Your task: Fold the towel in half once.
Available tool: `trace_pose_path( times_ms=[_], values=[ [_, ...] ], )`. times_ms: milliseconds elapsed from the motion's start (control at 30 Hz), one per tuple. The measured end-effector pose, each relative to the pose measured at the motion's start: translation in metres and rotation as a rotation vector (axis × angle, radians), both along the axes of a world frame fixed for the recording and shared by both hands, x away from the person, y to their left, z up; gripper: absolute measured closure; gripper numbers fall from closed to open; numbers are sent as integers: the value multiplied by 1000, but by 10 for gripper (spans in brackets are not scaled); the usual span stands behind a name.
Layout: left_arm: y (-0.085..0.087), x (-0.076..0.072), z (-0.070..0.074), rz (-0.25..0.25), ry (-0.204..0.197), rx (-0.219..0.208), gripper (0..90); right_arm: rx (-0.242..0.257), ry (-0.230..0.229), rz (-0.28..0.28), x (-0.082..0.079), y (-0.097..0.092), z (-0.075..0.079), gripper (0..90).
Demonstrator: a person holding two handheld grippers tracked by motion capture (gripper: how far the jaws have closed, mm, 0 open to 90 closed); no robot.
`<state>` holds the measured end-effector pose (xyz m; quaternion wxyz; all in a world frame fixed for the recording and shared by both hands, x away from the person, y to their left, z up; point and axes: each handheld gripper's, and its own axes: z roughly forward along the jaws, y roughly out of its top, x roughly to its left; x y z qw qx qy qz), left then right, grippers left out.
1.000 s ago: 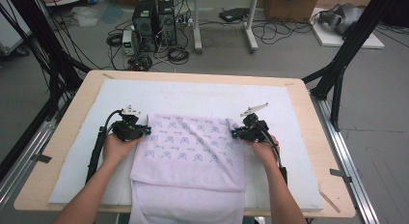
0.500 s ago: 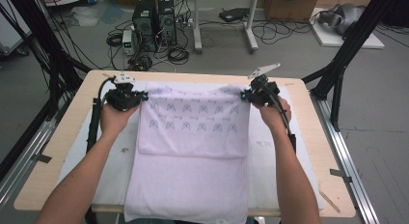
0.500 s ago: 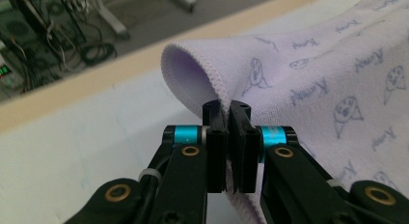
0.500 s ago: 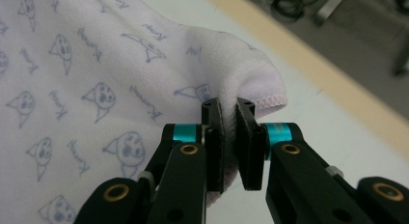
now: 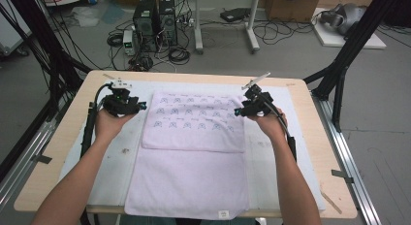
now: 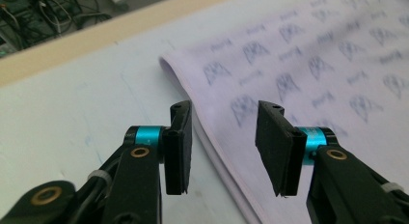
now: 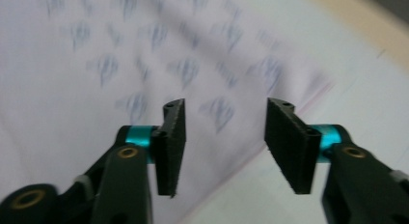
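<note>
A pale lilac towel (image 5: 189, 186) lies flat on the white mat, its far half folded over as a printed layer (image 5: 196, 120). My left gripper (image 5: 139, 106) hovers just off that layer's far left corner. My right gripper (image 5: 238, 111) hangs by its far right corner. Both jaws have just been opening and hold nothing. In the left gripper view my left gripper (image 6: 224, 147) stands open above the towel's folded edge (image 6: 217, 137). In the right gripper view my right gripper (image 7: 224, 147) is open over the blurred printed cloth (image 7: 144, 64).
The white mat (image 5: 300, 152) covers a wooden table (image 5: 53, 152). Black frame posts stand at the table's left (image 5: 43, 50) and right (image 5: 349, 55). Computer towers (image 5: 155, 16) and cables sit on the floor beyond the far edge.
Both grippers carried the towel's edge to the far side of the table, then opened and let it go. The hands now sit slightly back and above the cloth.
</note>
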<state>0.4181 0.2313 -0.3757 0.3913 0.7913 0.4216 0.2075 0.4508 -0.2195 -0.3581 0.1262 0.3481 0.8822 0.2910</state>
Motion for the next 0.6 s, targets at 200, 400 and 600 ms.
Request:
trace_pose_path(
  times_ms=[200,400,600],
  values=[
    [1,-32,-17,-79,9,-28,551,72,-32,39,-35,1,-15,513],
    [1,-57,-33,-147,9,-42,568,121,-28,62,-63,-3,-38,538],
    [-7,-68,-50,-216,28,-24,610,172,-1,70,-78,-6,-59,539]
  ],
)
